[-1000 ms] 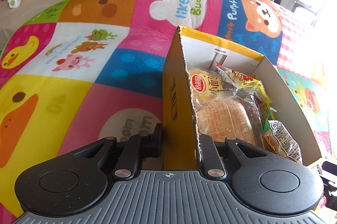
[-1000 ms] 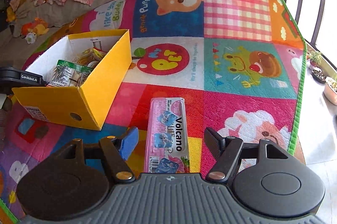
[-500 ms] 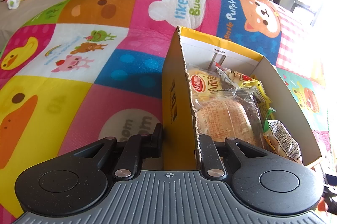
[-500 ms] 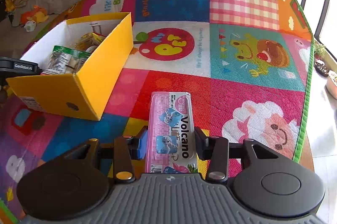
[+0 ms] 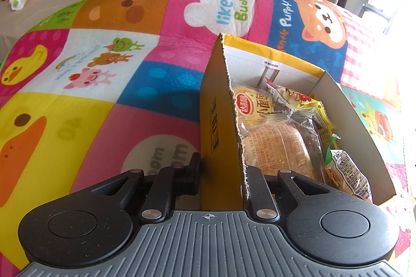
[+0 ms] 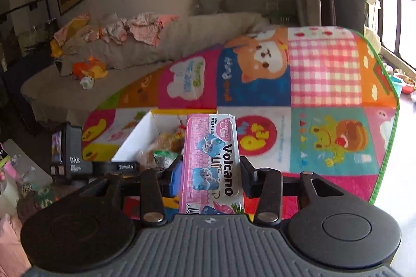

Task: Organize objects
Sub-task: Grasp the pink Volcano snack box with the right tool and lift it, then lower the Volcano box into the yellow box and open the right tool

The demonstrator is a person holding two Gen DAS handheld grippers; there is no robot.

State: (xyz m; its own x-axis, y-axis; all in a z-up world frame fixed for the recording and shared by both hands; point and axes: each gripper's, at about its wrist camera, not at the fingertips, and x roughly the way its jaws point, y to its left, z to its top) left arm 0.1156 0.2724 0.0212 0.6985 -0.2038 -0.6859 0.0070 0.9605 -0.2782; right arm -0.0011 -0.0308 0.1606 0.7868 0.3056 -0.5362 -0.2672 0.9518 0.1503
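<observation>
Nearly there: the yellow box (image 5: 218, 121) on the play mat (image 5: 78, 84) already holds bread and snack packets (image 5: 280, 147), with the left gripper (image 5: 221, 173) pinched on its near wall. The right gripper (image 6: 209, 176) clamps the pink Volcano pack (image 6: 212, 160), a flat, glossy wrapper with cartoon stickers, raised above the mat, over the box's near edge. It is not yet dropped in.

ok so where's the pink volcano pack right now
In the right wrist view the pink Volcano pack is clamped in the right tool, lifted off the play mat in front of the yellow box.
</observation>
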